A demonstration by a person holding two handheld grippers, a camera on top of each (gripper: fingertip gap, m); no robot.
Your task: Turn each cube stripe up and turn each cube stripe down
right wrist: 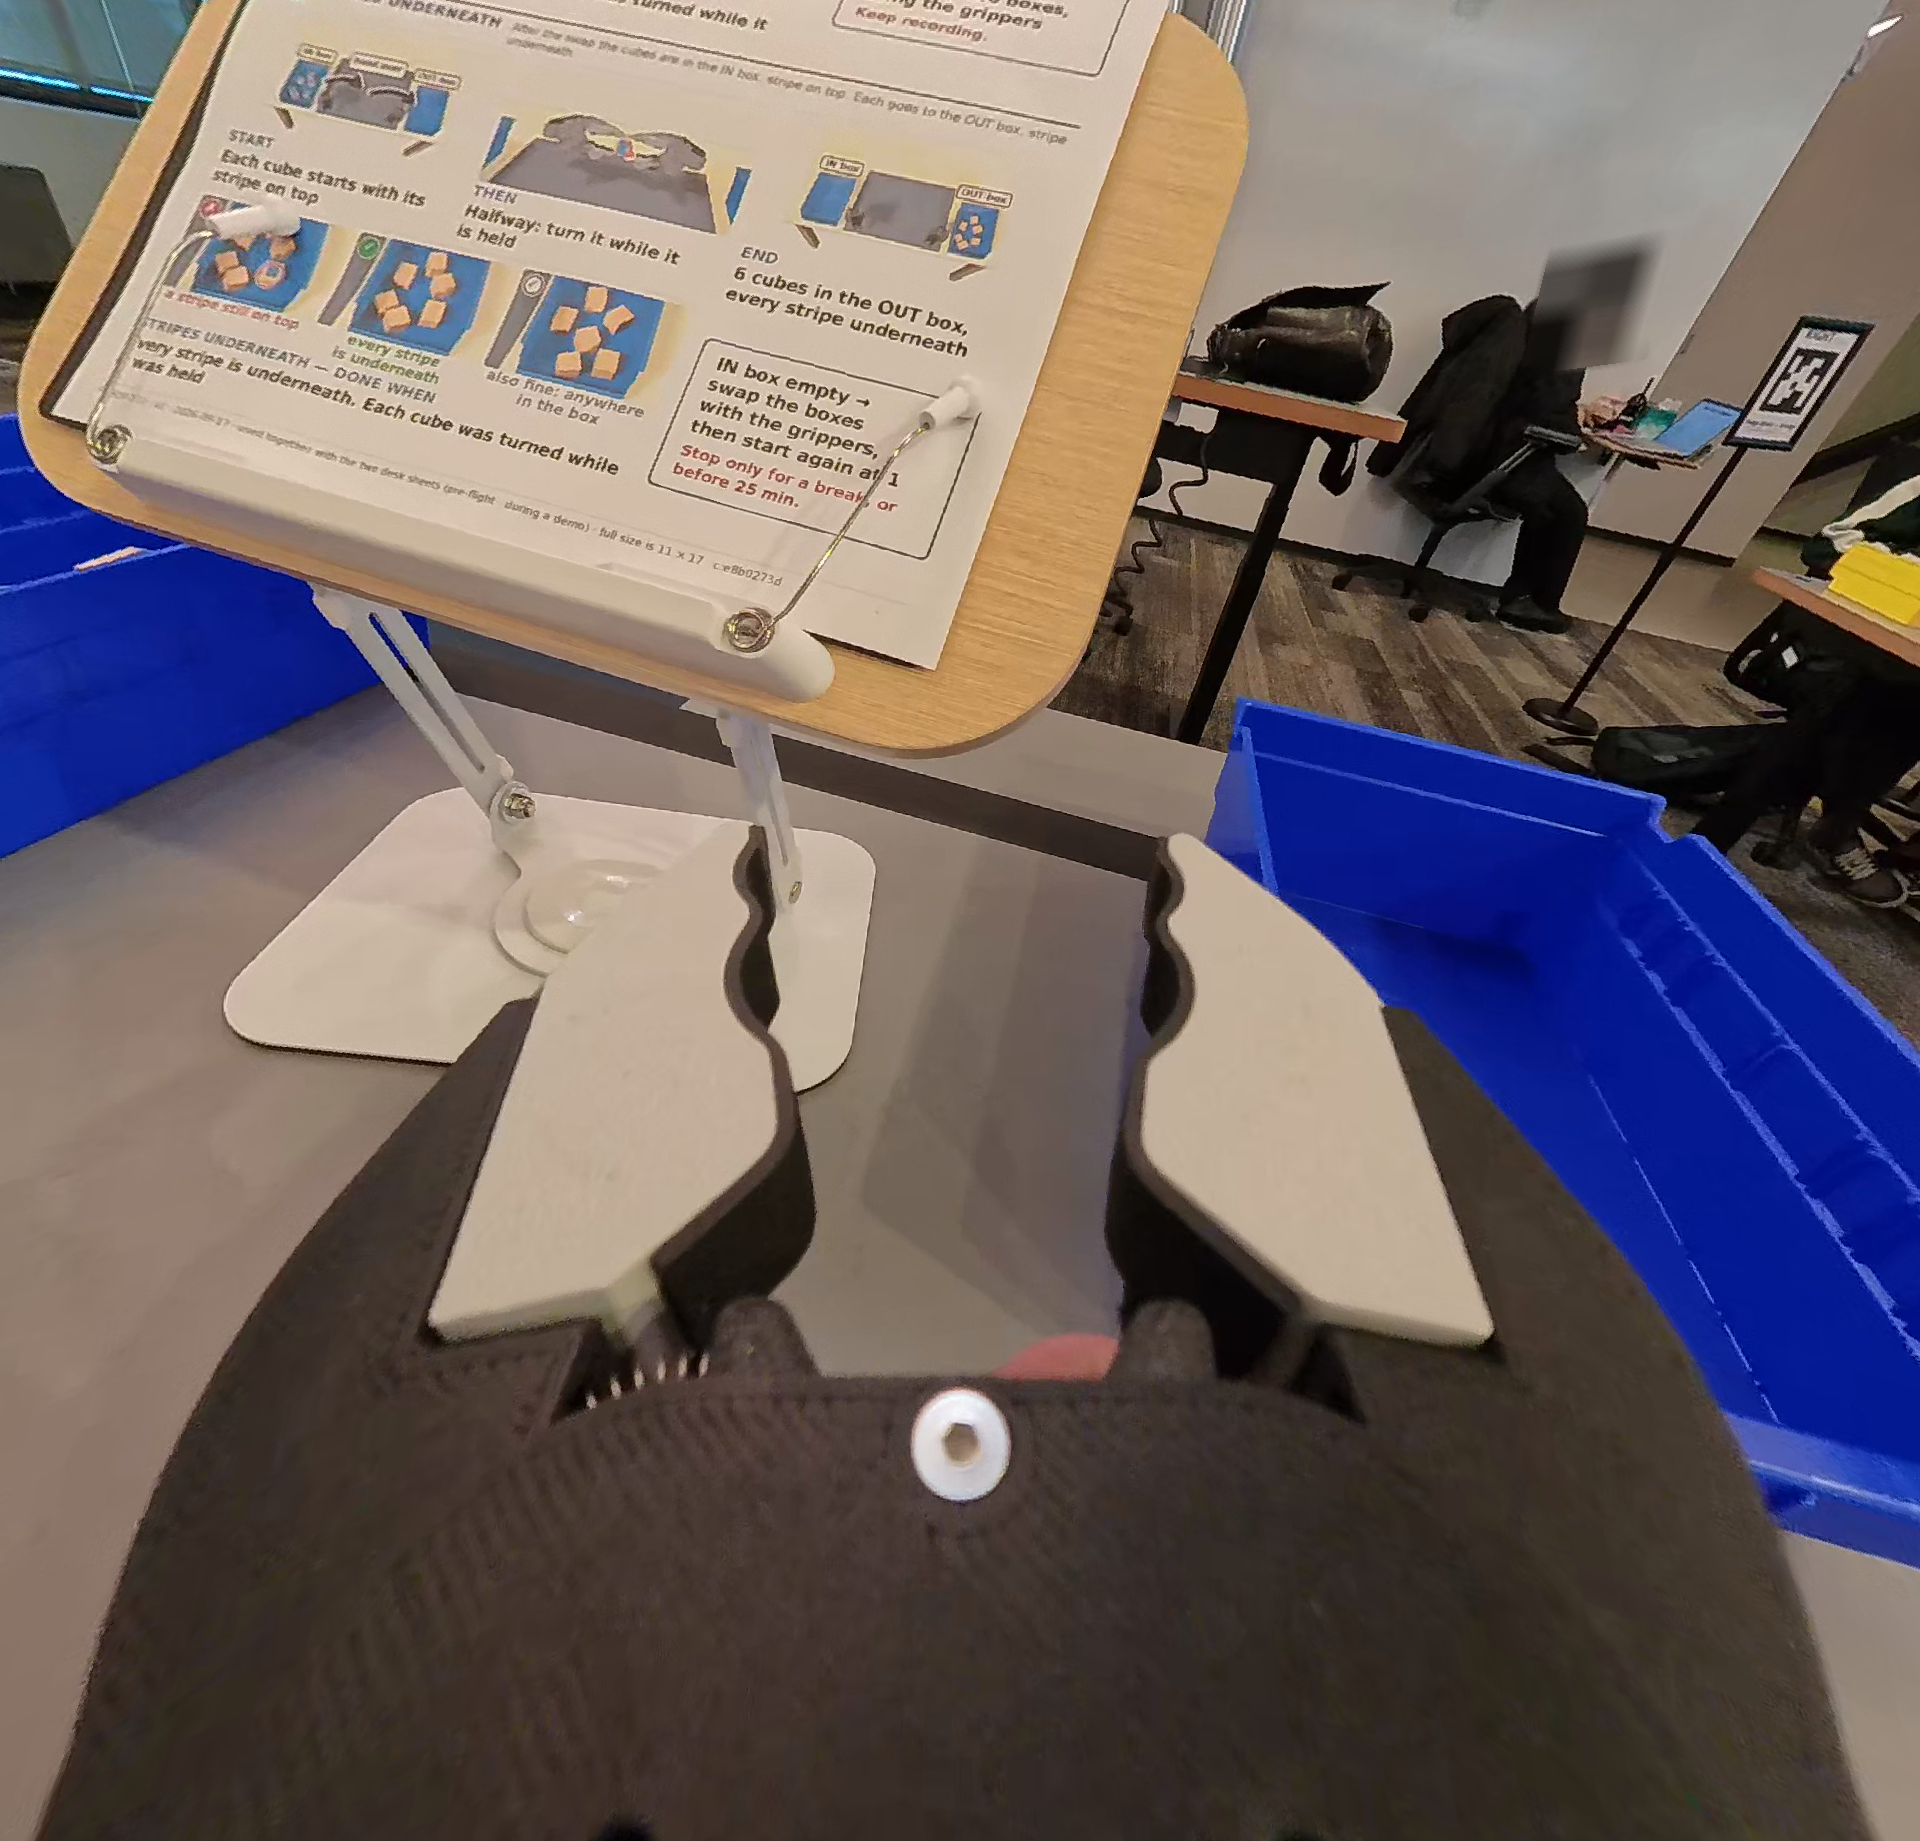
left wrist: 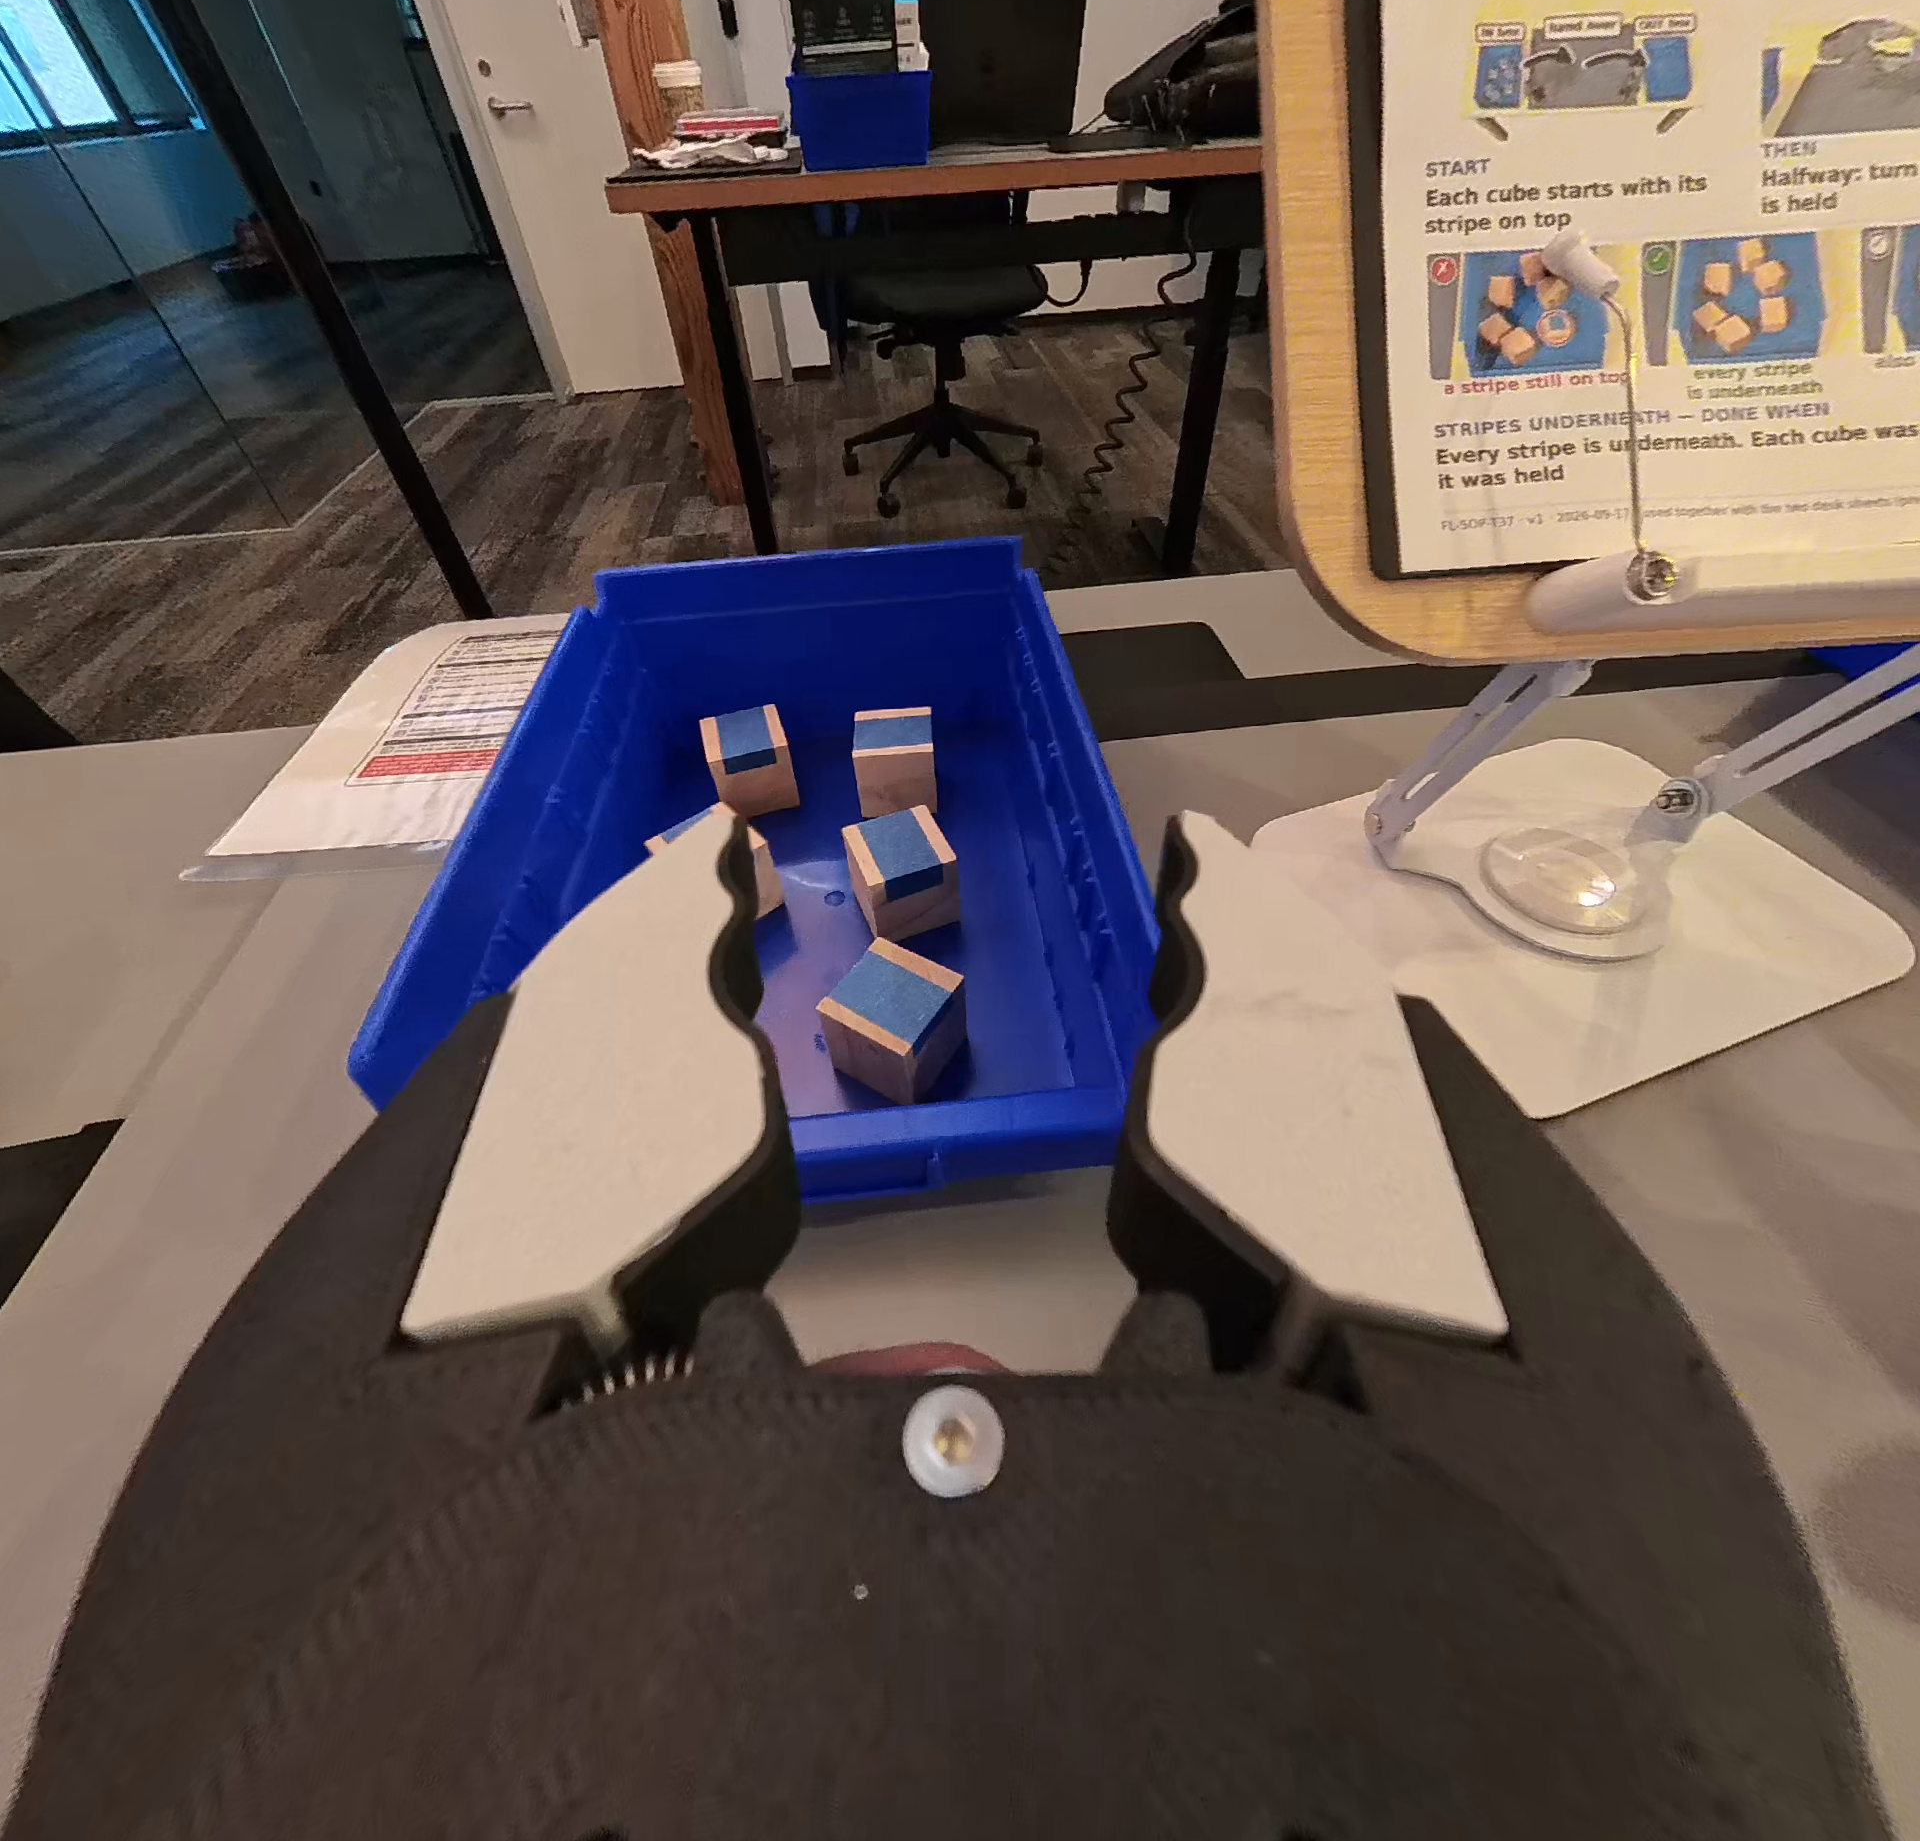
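- left gripper (left wrist: 951, 846) spread wide, nothing in it, hanging over the blue bin (left wrist: 1081, 815)
- striped cubes (left wrist: 899, 872) sit on the bin floor, beyond its fingertips
- right gripper (right wrist: 951, 856) also spread, bare, above the grey table (right wrist: 987, 1064)

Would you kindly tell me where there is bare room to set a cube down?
The right blue bin looks empty as far as visible, and bare grey table lies between it and the stand's white base. The left blue bin is crowded with striped cubes.
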